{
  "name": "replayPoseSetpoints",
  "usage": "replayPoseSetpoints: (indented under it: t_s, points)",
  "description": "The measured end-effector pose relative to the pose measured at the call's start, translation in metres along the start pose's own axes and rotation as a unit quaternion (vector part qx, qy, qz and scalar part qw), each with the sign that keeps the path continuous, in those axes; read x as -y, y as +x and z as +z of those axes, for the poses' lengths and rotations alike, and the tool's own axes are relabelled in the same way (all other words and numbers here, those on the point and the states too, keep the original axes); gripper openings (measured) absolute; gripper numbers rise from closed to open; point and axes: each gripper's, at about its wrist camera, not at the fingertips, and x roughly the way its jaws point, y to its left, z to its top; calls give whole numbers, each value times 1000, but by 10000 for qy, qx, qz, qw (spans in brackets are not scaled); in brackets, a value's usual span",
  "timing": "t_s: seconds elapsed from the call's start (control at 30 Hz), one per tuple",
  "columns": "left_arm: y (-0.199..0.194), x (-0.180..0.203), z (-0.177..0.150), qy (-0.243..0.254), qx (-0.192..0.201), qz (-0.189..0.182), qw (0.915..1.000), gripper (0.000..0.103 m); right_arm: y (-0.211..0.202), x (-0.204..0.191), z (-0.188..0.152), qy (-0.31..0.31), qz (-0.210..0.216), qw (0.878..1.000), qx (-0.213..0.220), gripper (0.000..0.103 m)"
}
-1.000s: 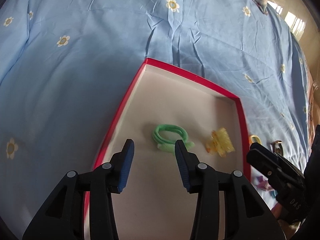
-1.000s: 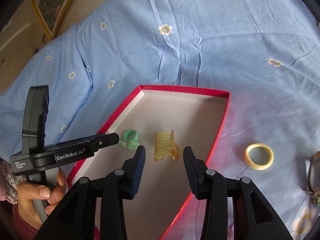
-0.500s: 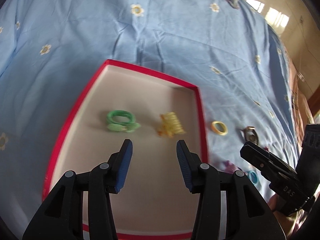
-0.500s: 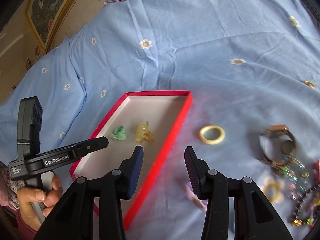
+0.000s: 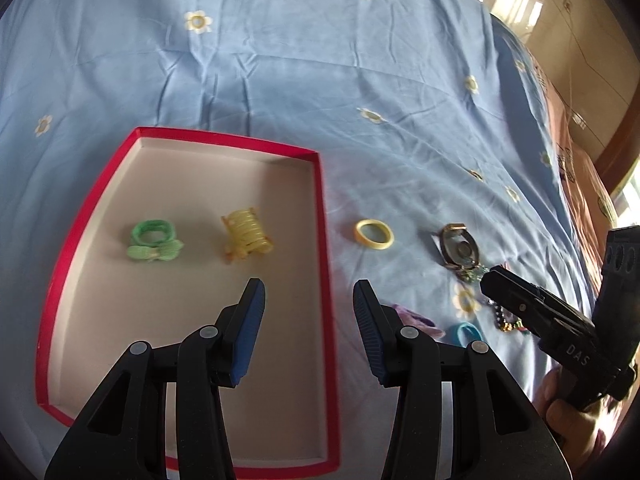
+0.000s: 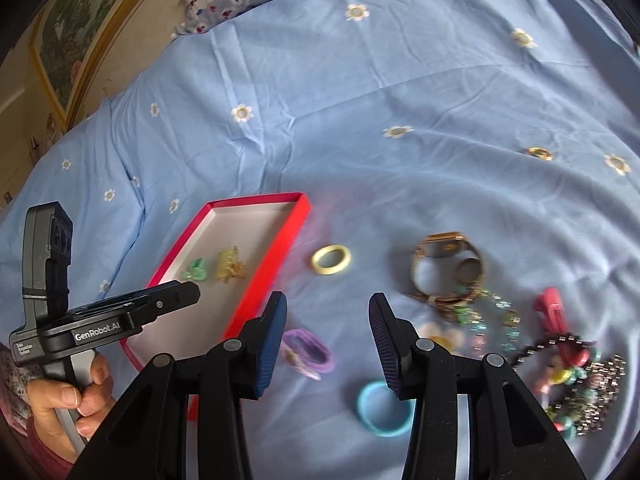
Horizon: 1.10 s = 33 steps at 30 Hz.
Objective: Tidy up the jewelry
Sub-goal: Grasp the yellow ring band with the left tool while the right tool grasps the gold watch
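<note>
Both grippers swing right, away from the box and toward the loose jewelry.

Left wrist view: since a second ago we slide right, so our left gripper point(image 5: 308, 300), jaws partly open and empty, now straddles the right wall of the red box point(image 5: 324, 248); the green hair tie point(image 5: 154, 240) and yellow claw clip point(image 5: 246, 234) lie inside, far-left of it, the yellow ring point(image 5: 374, 234) just outside to the right. Right wrist view: our right gripper point(image 6: 328, 312), equally parted and empty, has left the box and hangs over the blue sheet point(image 6: 360, 100), the purple hair tie point(image 6: 308, 350) near its left finger, the blue ring point(image 6: 384, 408) under its right, the watch point(image 6: 448, 272) farther right.
</note>
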Motion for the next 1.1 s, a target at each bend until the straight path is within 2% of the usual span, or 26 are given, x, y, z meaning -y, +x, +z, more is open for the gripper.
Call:
replayPoseSetpoints:
  t_s: [0.33,0.6,0.8,0.9,0.93,1.03,1.1]
  points:
    - [15,29,9,346,-106,-70,9993,44,-12,36,1,120,-353,9993,43,44]
    - [40,47,22,573,-267,-115,9979,45,-1,55,16,65,-765,9970,-120,44]
    - [61,58,31,743,-387,-106,9964,44,14,61,26,-65,-729,9969,-288,44]
    - [69,65,33,852,-443,-113,9953,44,22,59,28,-248,-1007,9940,-343,43]
    - [73,68,35,915,-471,-106,9946,44,24,59,28,-281,-1035,9936,-356,42]
    - [84,75,37,1028,-560,-89,9931,44,31,63,30,-255,-983,9938,-452,30]
    - [94,79,38,1112,-628,-52,9918,42,36,66,31,-253,-1015,9933,-480,30]
